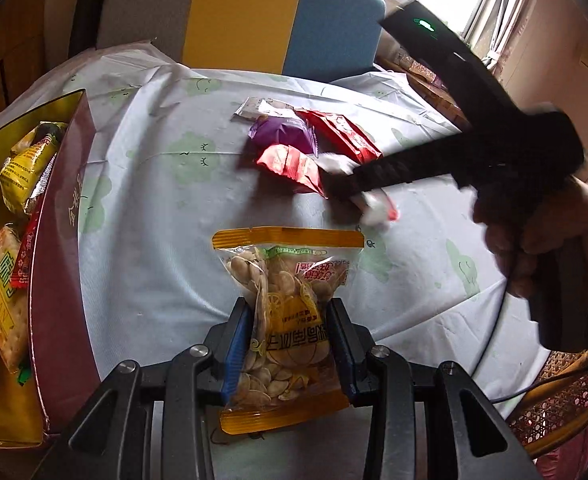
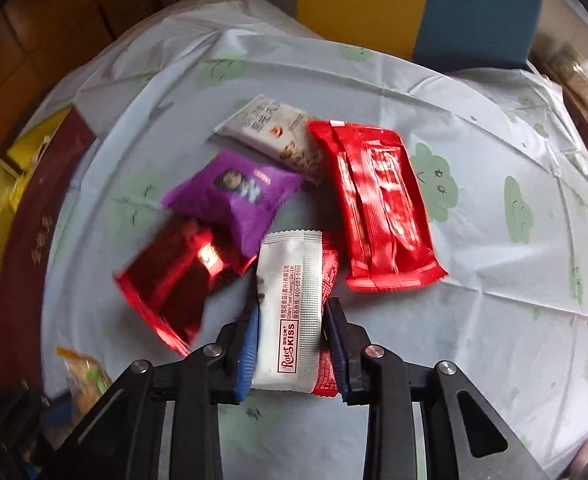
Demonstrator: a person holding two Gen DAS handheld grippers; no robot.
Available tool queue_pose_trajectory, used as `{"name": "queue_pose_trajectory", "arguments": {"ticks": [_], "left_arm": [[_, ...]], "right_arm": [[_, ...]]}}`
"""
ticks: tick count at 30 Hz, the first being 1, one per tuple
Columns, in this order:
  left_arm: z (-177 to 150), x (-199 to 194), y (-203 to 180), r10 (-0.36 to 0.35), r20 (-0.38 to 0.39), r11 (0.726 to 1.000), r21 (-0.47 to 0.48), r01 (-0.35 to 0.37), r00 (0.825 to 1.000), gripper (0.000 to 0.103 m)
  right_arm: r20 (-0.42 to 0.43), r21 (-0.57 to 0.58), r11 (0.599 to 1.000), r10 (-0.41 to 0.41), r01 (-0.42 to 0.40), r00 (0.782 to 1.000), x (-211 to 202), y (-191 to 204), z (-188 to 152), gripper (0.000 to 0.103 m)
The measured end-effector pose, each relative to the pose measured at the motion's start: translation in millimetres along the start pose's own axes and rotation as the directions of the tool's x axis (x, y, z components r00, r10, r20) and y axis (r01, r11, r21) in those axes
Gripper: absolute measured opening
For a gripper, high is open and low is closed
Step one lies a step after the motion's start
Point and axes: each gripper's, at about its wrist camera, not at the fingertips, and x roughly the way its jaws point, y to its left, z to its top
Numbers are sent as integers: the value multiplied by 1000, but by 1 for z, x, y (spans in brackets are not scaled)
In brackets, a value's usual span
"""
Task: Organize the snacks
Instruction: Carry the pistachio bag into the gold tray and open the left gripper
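Note:
My left gripper point(image 1: 289, 312) is shut on a clear and orange bag of seeds point(image 1: 287, 312), held above the table to the right of the maroon box point(image 1: 59, 264). My right gripper point(image 2: 294, 312) is shut on a white and red Rates Kiss packet point(image 2: 289, 312), just above the snack pile; it shows blurred in the left wrist view point(image 1: 370, 200). The pile holds a purple packet point(image 2: 233, 196), a shiny red packet point(image 2: 173, 280), a long red packet point(image 2: 378, 204) and a white packet point(image 2: 273, 136).
The maroon box has a gold inside and holds several snack packets point(image 1: 17, 176). The table wears a pale blue cloth with green clouds point(image 2: 494, 280). A grey, yellow and blue chair back point(image 1: 245, 12) stands behind. A wicker seat point(image 1: 558, 400) is at the right.

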Motion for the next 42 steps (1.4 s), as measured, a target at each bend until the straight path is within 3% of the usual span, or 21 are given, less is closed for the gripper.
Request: {"name": "queue_pose_trajectory", "arguments": {"ticks": [4, 11, 17, 21, 26, 30, 34, 38, 42], "left_arm": [[0, 0, 0, 0, 6, 1000, 2, 0, 1000, 39], [5, -5, -3, 15, -29, 1000, 9, -15, 999, 36], [20, -57, 12, -21, 66, 999, -36, 24, 998, 36], [39, -92, 52, 18, 125, 990, -141, 0, 992, 36], [56, -116, 135, 113, 119, 935, -347, -65, 986, 36], [63, -110, 203, 164, 55, 860, -497, -116, 985, 36], [68, -96, 243, 203, 1, 804, -570, -167, 979, 36], [79, -74, 265, 224, -45, 779, -592, -207, 973, 36], [89, -53, 270, 224, -79, 781, -582, -227, 971, 36]], "right_arm": [[-55, -19, 998, 67, -68, 996, -6, -7, -26, 33], [-21, -26, 994, 102, -102, 995, -7, -17, -43, 34], [-6, -58, 995, 80, -80, 997, -10, -16, -53, 35], [-2, -73, 995, 66, -66, 998, -12, -13, -53, 35], [4, -97, 994, 44, -44, 999, -11, -5, -53, 35], [7, -108, 994, 32, -31, 999, -7, 2, -49, 35], [8, -114, 993, 27, -25, 1000, -7, 3, -48, 35], [9, -119, 993, 24, -23, 1000, -6, 4, -48, 35], [10, -126, 992, 23, -21, 1000, -4, 5, -46, 35]]}}
